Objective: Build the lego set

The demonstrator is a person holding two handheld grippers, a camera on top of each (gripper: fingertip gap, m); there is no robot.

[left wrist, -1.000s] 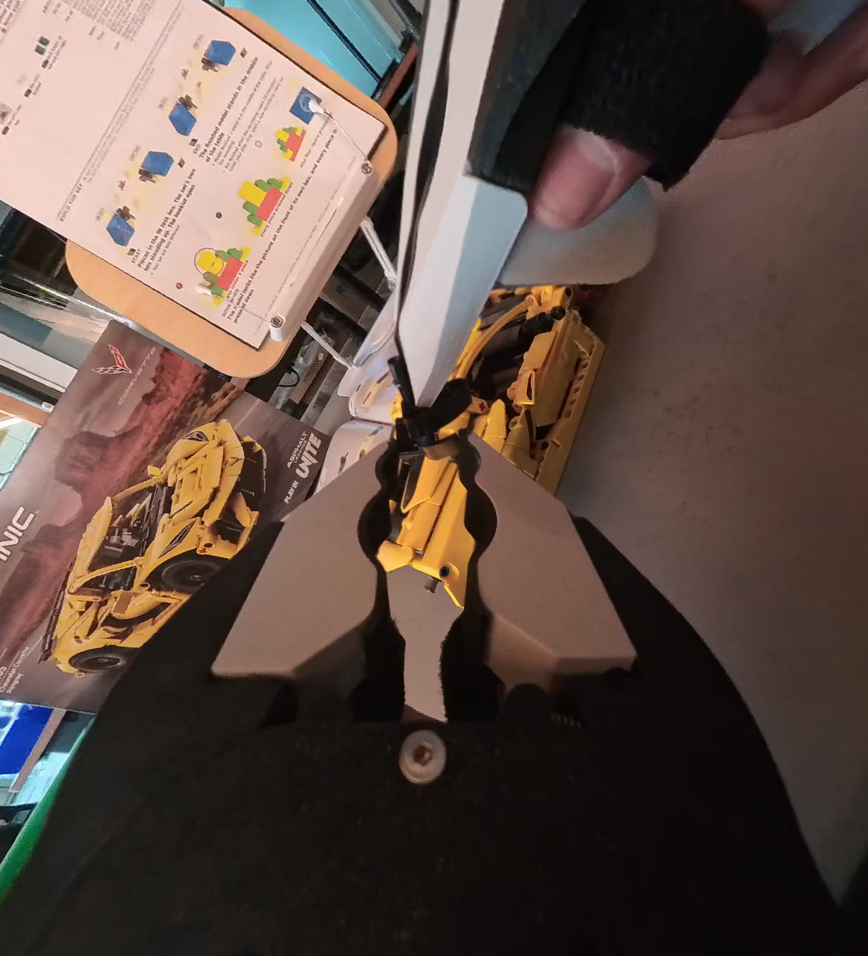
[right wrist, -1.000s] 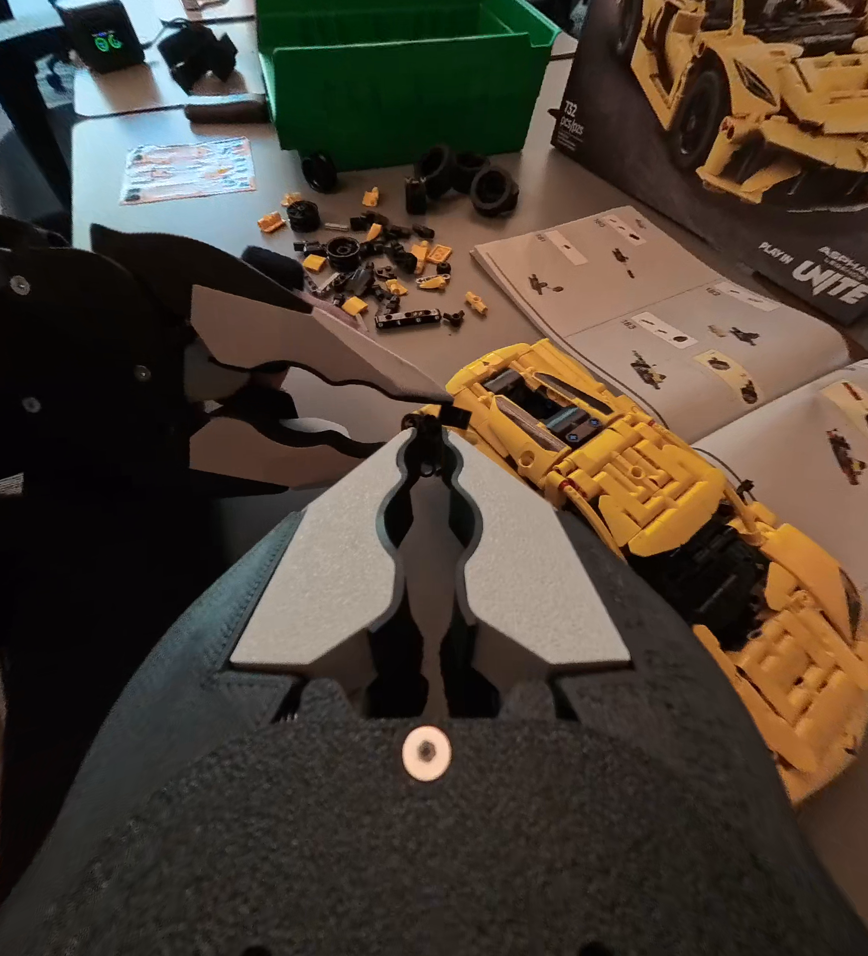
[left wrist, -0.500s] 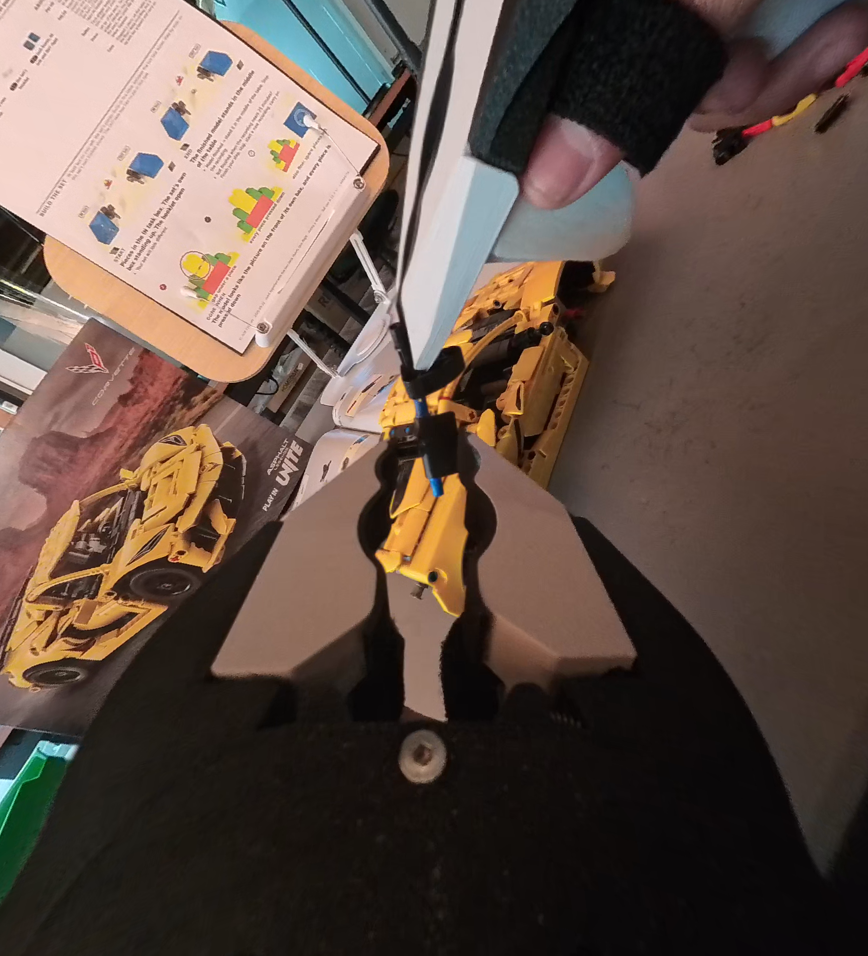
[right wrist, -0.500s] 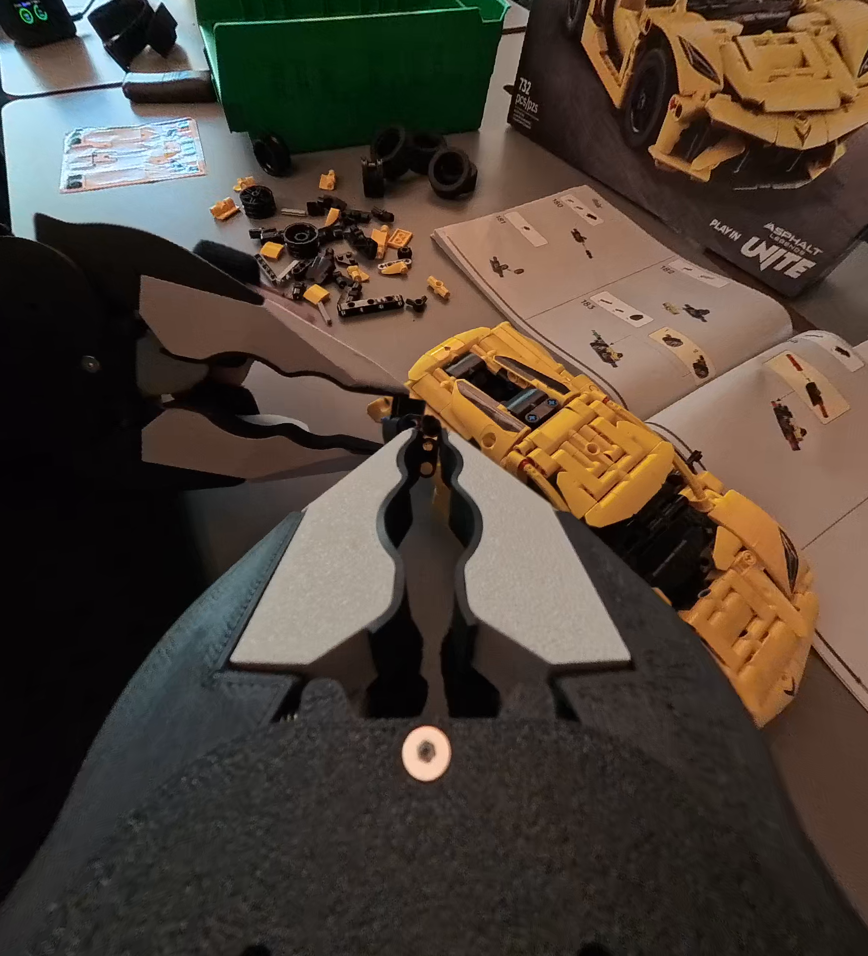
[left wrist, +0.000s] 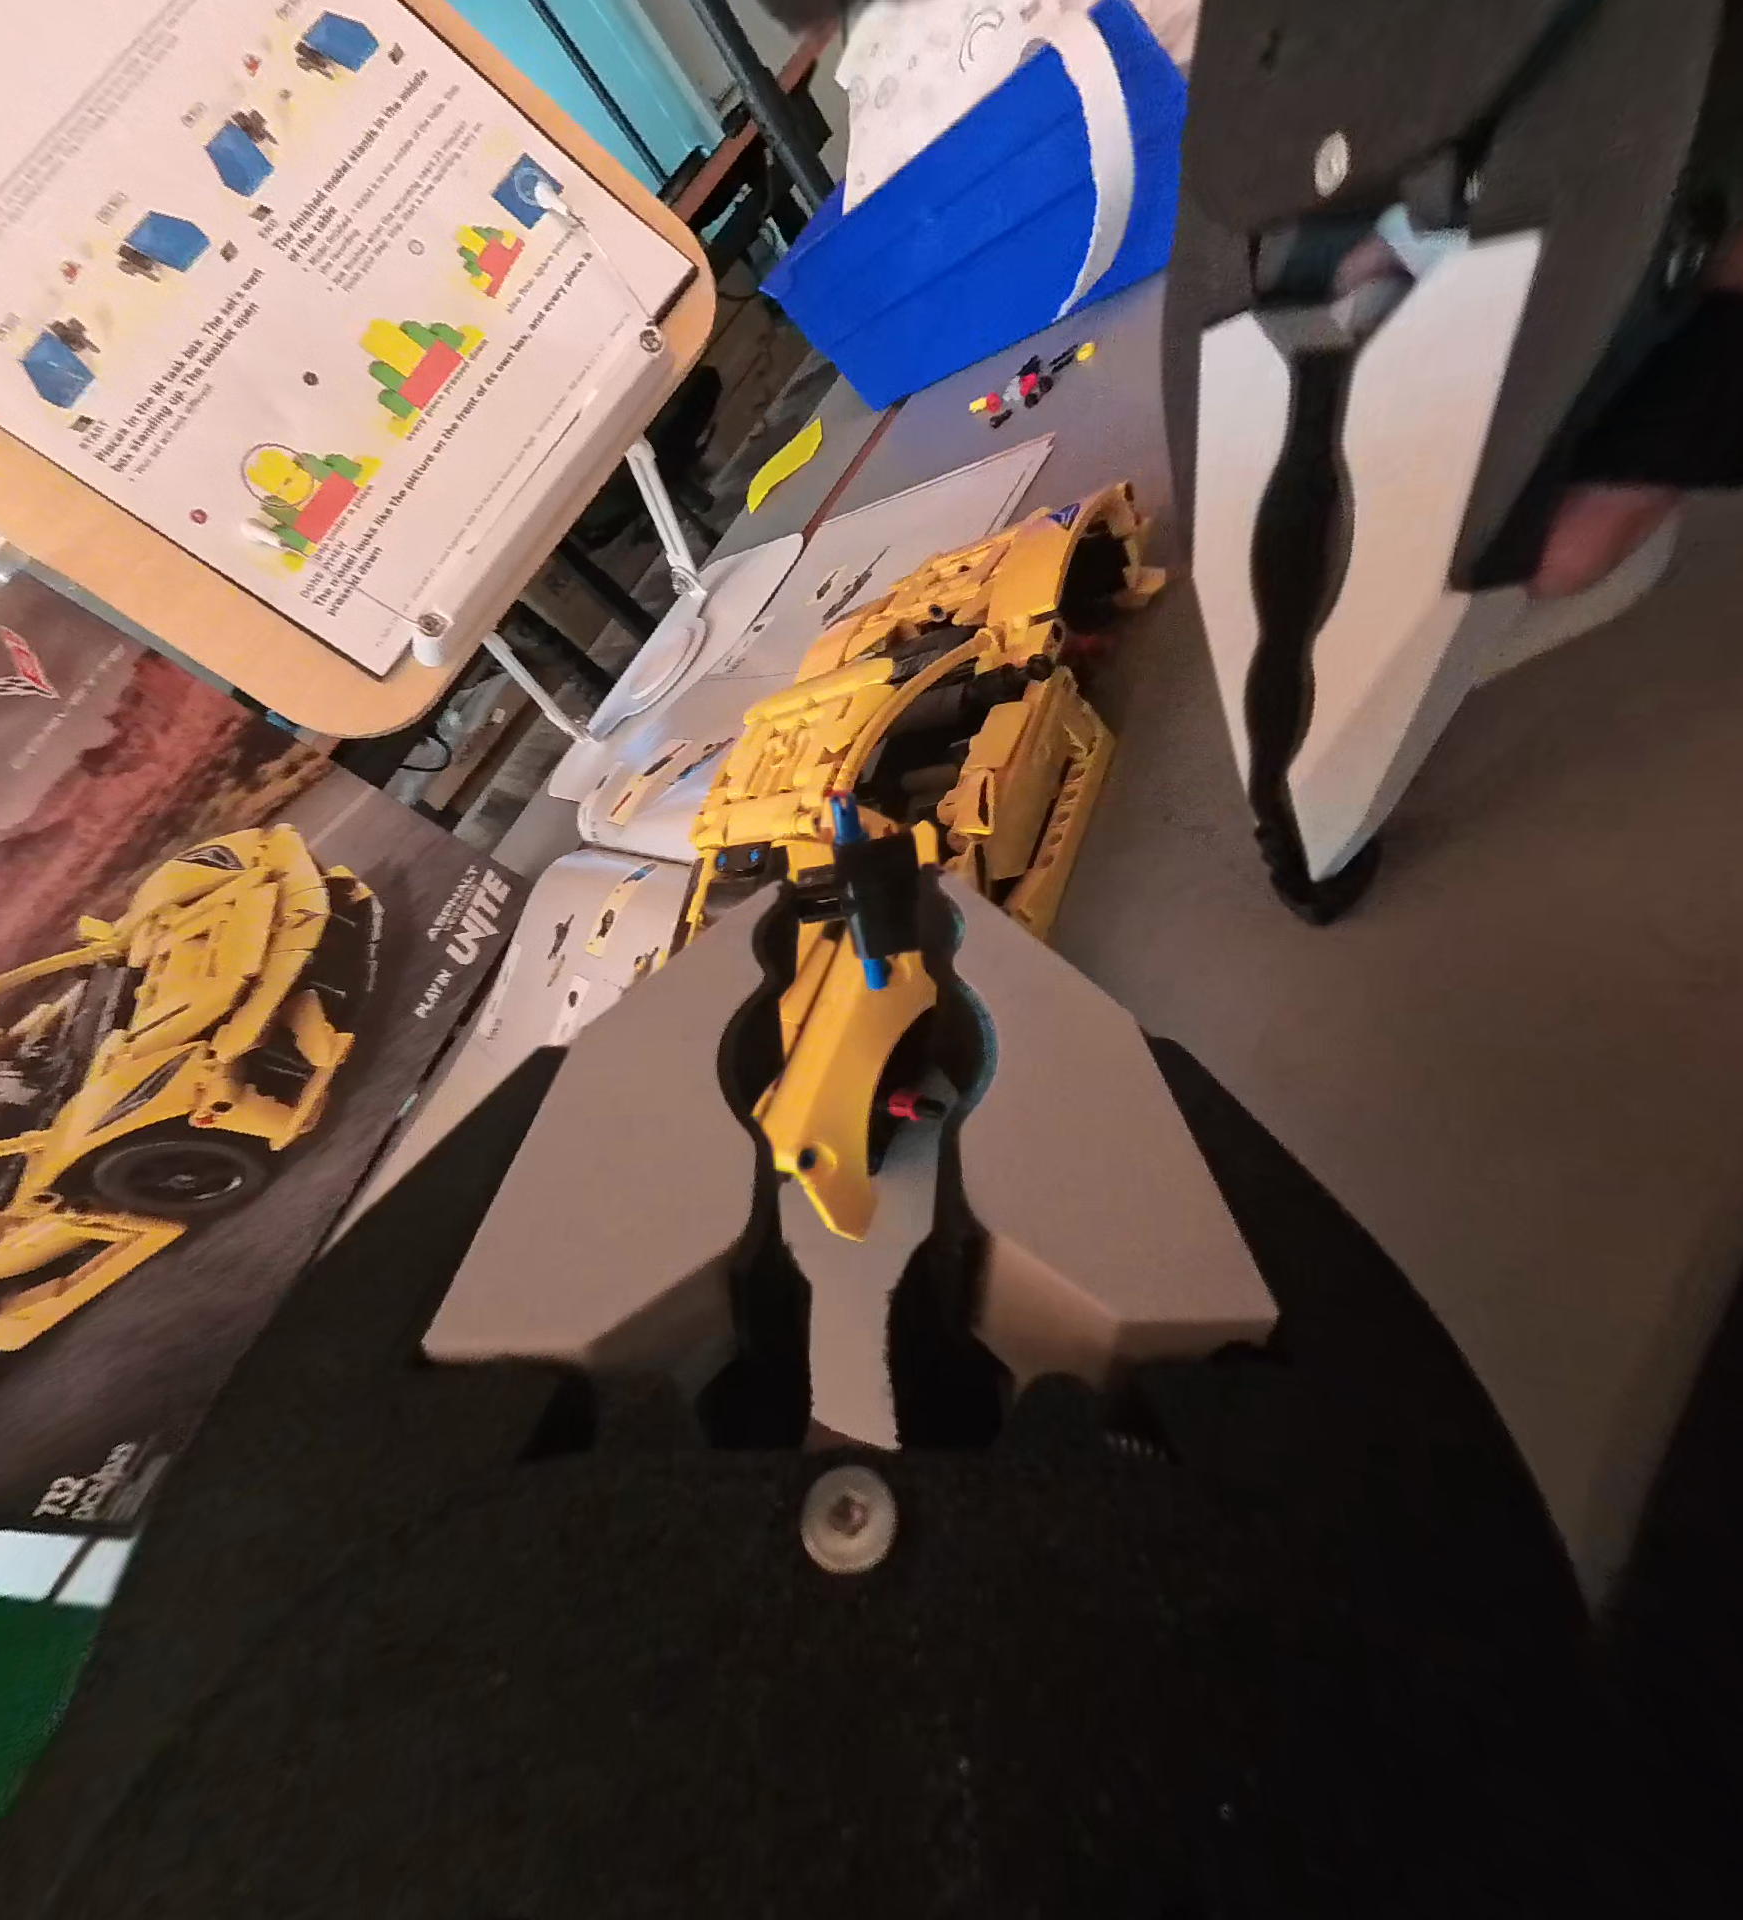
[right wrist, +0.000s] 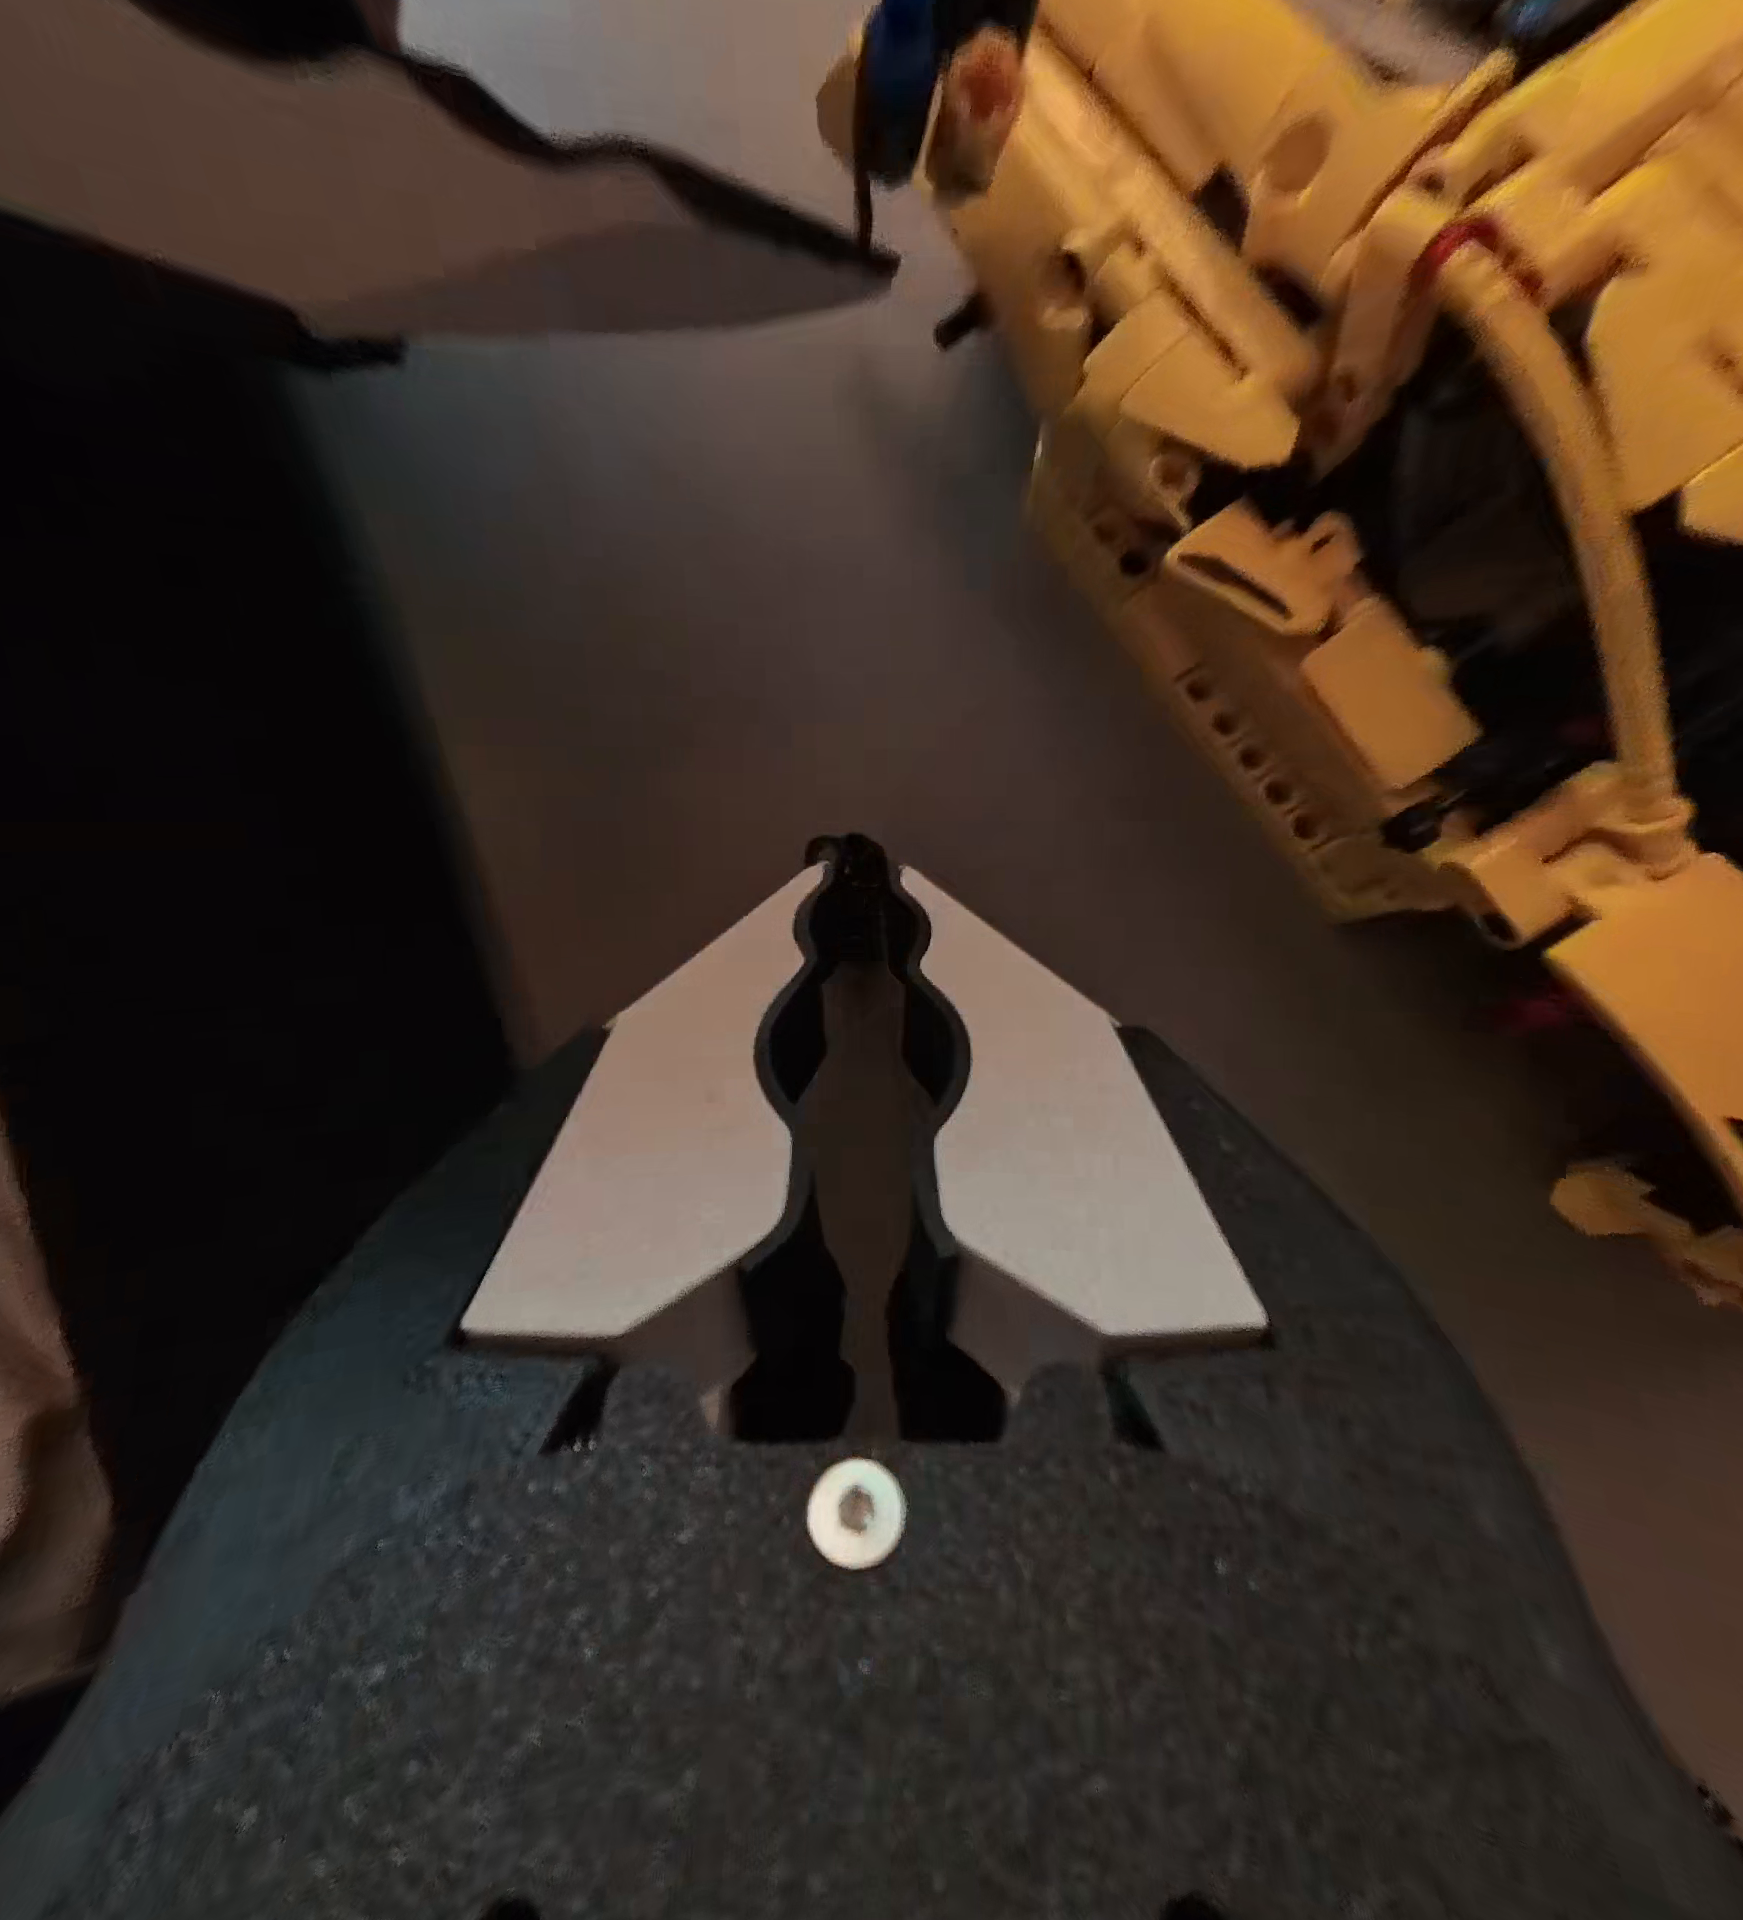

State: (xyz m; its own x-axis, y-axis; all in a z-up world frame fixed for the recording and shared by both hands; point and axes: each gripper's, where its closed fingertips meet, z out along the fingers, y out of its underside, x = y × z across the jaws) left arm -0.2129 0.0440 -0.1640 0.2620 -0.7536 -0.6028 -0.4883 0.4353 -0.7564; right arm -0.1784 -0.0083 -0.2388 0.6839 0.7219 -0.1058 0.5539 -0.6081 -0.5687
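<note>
My left gripper (left wrist: 851,899) is shut on a yellow curved panel (left wrist: 836,1070), which has a black piece with a blue pin (left wrist: 872,894) at its front end. The part-built yellow car (left wrist: 950,707) lies on the grey table (left wrist: 1469,1143) just beyond it. My right gripper (left wrist: 1303,883) hangs at the upper right, tips down close to the table, jaws shut with nothing seen between them. The right wrist view is blurred. It shows my right gripper (right wrist: 851,862) shut above the table (right wrist: 742,623), the car (right wrist: 1418,520) at the right and the left gripper's fingers (right wrist: 431,208) at the top left.
The set's box (left wrist: 119,1039) lies at the left, with an open manual (left wrist: 638,914) between it and the car. An instruction board on a stand (left wrist: 275,312) rises behind. A blue bin (left wrist: 971,239) and a few loose parts (left wrist: 1028,384) sit at the back. About 10 centimetres separates my left fingertips from my right.
My right gripper has drawn away from the left gripper's tip to the right and dropped close to the table. The black piece with the blue pin stays on the yellow panel.
</note>
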